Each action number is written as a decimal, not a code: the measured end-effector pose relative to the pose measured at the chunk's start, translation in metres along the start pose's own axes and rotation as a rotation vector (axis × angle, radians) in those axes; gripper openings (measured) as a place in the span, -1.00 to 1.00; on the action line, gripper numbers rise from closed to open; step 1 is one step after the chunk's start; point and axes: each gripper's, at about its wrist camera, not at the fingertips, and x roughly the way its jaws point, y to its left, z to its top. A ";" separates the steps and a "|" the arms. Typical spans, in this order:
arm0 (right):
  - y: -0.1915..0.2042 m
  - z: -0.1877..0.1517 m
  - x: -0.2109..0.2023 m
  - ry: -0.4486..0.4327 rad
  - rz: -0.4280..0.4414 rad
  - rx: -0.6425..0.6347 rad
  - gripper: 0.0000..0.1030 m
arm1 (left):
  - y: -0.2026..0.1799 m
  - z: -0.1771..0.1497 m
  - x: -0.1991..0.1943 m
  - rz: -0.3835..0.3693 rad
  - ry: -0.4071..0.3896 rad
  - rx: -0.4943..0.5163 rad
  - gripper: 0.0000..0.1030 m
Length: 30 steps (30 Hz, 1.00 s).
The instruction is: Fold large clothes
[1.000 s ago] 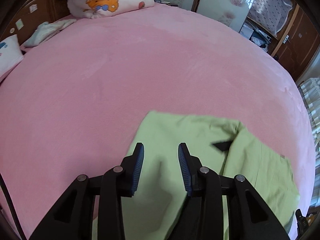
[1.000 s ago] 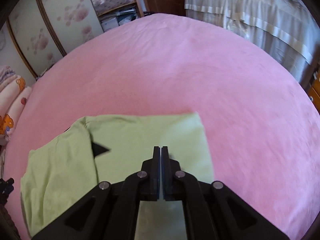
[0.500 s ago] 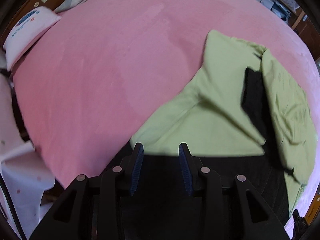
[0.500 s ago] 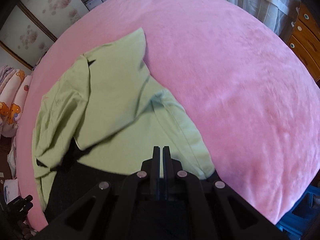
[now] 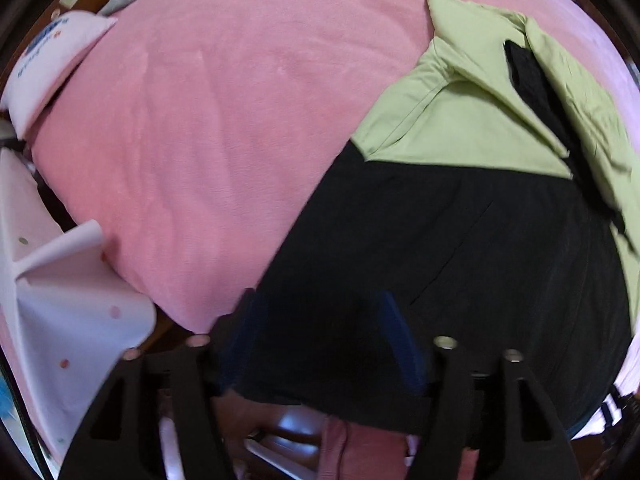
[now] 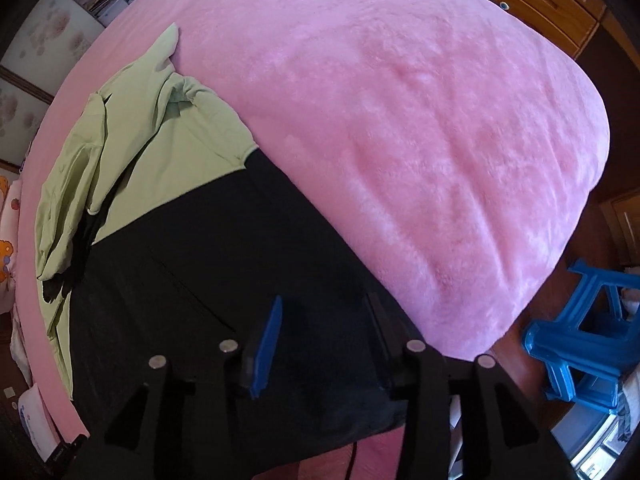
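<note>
A blue plastic stool (image 6: 584, 336) stands lower right, a white pillow (image 5: 52, 60) upper left. The green-and-black garment (image 6: 192, 240) runs from my wide-spread right gripper (image 6: 324, 336) toward upper left across the pink fleece bedcover (image 6: 400, 140). My left gripper (image 5: 320, 336) gapes wide too, holding nothing.

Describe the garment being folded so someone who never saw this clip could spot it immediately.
Start from the large pink plush bed cover. Along its near edge lies a two-tone garment: black fabric closest to the cameras, light green crumpled fabric farther away. It is the only clothing spread on the cover, and a straight seam divides its colours.
</note>
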 end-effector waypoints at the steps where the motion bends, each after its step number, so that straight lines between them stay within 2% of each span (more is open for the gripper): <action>1: -0.004 -0.006 0.000 0.006 0.001 0.011 -0.13 | 0.002 -0.003 0.001 -0.007 0.012 0.019 0.42; 4: -0.011 -0.022 -0.004 0.003 -0.008 0.047 -0.10 | 0.008 -0.007 0.007 -0.039 0.047 0.075 0.44; 7: -0.023 -0.035 -0.008 0.002 -0.002 0.084 0.06 | 0.013 -0.011 0.009 -0.031 0.058 0.118 0.65; 9: -0.030 -0.044 -0.008 0.013 -0.006 0.120 0.09 | 0.018 -0.014 0.013 -0.048 0.073 0.129 0.69; 11: -0.039 -0.052 -0.008 0.025 -0.012 0.163 0.10 | 0.024 -0.018 0.019 -0.065 0.097 0.134 0.77; 15: -0.053 -0.065 -0.006 0.042 -0.028 0.192 0.21 | 0.036 -0.025 0.032 -0.054 0.128 0.137 0.78; 20: -0.067 -0.071 0.004 0.073 -0.028 0.220 0.27 | 0.057 -0.037 0.049 -0.071 0.178 0.075 0.79; 24: -0.080 -0.072 0.005 0.033 -0.014 0.206 0.27 | 0.072 -0.045 0.057 -0.104 0.185 0.003 0.80; 27: -0.081 -0.070 0.009 0.024 0.036 0.195 0.27 | 0.075 -0.051 0.064 -0.114 0.187 0.023 0.80; 30: -0.071 -0.066 0.015 0.026 0.010 0.062 0.27 | 0.074 -0.057 0.069 -0.124 0.192 0.034 0.80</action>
